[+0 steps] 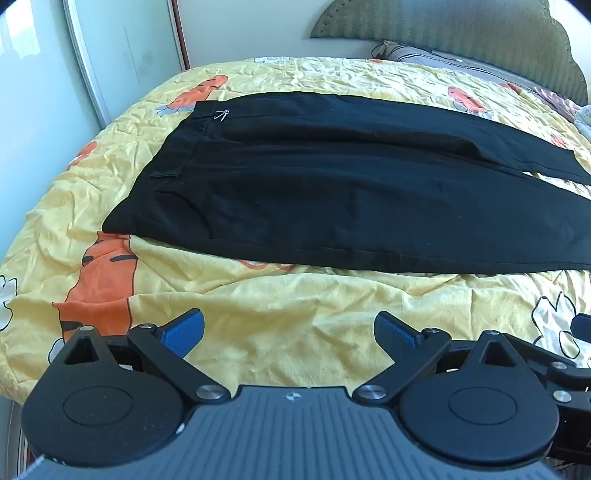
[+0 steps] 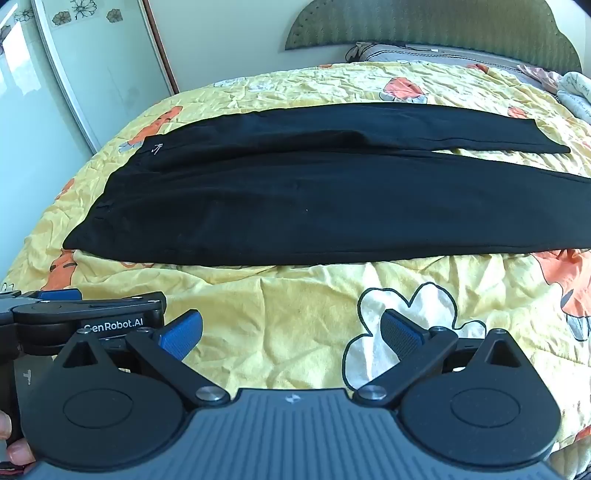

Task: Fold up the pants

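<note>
Black pants lie flat on a yellow bedspread, waistband at the left, both legs running to the right; they also show in the right wrist view. The far leg's hem lies at the right. My left gripper is open and empty, hovering over the bedspread short of the pants' near edge. My right gripper is open and empty, also short of the near edge. The left gripper's body shows at the left of the right wrist view.
The bedspread is wrinkled, with orange and white cartoon prints. A green headboard and pillows stand at the far right. A wardrobe door and wall stand left of the bed.
</note>
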### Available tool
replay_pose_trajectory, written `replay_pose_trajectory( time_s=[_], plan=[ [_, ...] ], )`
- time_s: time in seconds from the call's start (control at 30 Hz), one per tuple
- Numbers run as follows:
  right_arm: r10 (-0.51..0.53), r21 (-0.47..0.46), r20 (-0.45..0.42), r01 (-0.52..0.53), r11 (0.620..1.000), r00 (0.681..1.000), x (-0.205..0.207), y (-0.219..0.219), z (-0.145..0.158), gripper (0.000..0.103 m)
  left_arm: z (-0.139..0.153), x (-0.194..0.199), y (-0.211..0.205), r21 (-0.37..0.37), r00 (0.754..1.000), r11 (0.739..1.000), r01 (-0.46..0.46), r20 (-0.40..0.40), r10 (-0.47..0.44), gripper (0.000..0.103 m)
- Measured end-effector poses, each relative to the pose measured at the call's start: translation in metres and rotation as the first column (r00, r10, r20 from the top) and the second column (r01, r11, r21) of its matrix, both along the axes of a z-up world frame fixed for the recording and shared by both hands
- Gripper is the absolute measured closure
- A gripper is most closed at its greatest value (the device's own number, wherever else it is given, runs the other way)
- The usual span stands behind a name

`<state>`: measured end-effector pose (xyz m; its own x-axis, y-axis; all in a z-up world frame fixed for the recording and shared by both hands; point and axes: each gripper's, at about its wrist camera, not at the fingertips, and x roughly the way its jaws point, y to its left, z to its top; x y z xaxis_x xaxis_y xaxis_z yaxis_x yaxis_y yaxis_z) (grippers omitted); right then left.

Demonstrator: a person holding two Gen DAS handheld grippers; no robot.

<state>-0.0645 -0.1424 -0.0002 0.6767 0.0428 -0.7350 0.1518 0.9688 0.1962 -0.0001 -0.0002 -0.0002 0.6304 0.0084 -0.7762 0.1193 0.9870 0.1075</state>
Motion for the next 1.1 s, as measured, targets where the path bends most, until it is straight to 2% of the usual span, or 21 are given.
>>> replay_pose_trajectory(
  time_s=[1.1],
  plan=[
    [0.013, 0.028, -0.004, -0.012, 1.000, 1.000, 0.0015, -0.0012, -0.0030, 0.000, -0.0030, 0.0008, 0.0007, -0.019, 1.000, 1.000, 0.001, -0.004, -0.002, 0.004]
  ],
)
